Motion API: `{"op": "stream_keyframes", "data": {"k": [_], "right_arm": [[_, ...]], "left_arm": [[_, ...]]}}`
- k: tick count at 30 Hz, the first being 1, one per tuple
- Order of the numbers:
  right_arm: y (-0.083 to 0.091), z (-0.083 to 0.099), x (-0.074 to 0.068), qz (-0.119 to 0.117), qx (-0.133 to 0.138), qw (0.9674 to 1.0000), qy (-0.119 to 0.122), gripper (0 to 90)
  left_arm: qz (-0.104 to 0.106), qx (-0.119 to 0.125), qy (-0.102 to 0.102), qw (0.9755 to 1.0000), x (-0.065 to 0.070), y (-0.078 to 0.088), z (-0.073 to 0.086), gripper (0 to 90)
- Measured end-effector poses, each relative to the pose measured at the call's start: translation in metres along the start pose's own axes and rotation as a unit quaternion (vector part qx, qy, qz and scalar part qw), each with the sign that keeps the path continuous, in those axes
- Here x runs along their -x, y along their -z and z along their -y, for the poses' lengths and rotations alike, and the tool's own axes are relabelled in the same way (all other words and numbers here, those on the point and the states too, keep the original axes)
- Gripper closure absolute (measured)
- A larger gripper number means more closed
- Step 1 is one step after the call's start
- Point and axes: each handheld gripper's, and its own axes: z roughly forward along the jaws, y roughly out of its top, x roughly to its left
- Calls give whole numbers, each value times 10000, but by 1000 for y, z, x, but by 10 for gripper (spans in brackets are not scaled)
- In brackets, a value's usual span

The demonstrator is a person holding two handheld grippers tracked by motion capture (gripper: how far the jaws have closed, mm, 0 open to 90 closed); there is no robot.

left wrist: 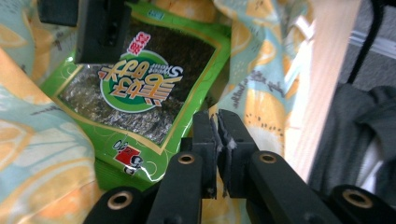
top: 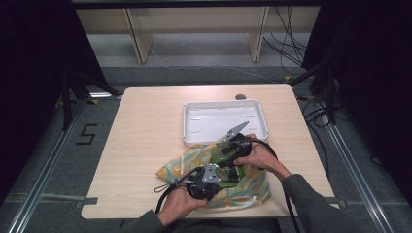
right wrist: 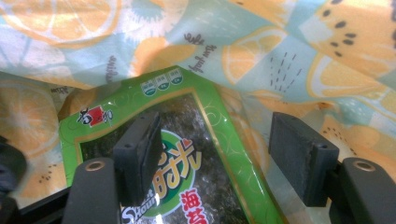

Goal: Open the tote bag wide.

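Note:
A light blue cloth bag (top: 167, 170) printed with orange slices lies at the near edge of the table. A green seaweed snack packet (left wrist: 135, 88) rests in its folds. My left gripper (left wrist: 217, 123) is shut beside the packet's corner, and the bag's cloth (left wrist: 261, 107) runs down into its pressed pads. My right gripper (right wrist: 217, 140) stands open over the packet (right wrist: 187, 158). One pad lies above the packet's face and the other over the bag (right wrist: 210, 42). In the high view both grippers, left (top: 221, 178) and right (top: 222, 154), meet over the bag.
A white shallow tray (top: 194, 109) sits just beyond the bag, mid-table. A small dark round object (top: 240, 96) lies at the far edge. Bare wood stretches to the left and right. A dark sleeve (left wrist: 355, 121) hangs past the table's near edge.

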Motion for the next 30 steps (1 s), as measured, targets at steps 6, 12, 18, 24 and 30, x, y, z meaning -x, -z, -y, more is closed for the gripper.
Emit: {"op": "stream_keyframes", "data": {"k": [6, 12, 18, 24, 30], "right_arm": [[-5, 1, 3, -99, -129, 9998, -61, 361], [-7, 2, 2, -72, -263, 9995, -169, 359], [-11, 4, 3, -113, -325, 9992, -217, 369], [-14, 4, 7, -307, -345, 9986, -249, 360], [-15, 3, 8, -290, -388, 9980, -404, 362]], "left_arm": [[21, -197, 86, 9998, -3, -11, -2, 858], [-37, -90, 204, 9997, -6, -16, -2, 861], [20, -226, 118, 9997, -8, -17, -2, 861], [64, -273, 72, 9996, -7, -21, -5, 870], [118, -220, 152, 9996, -10, -23, -5, 889]]}}
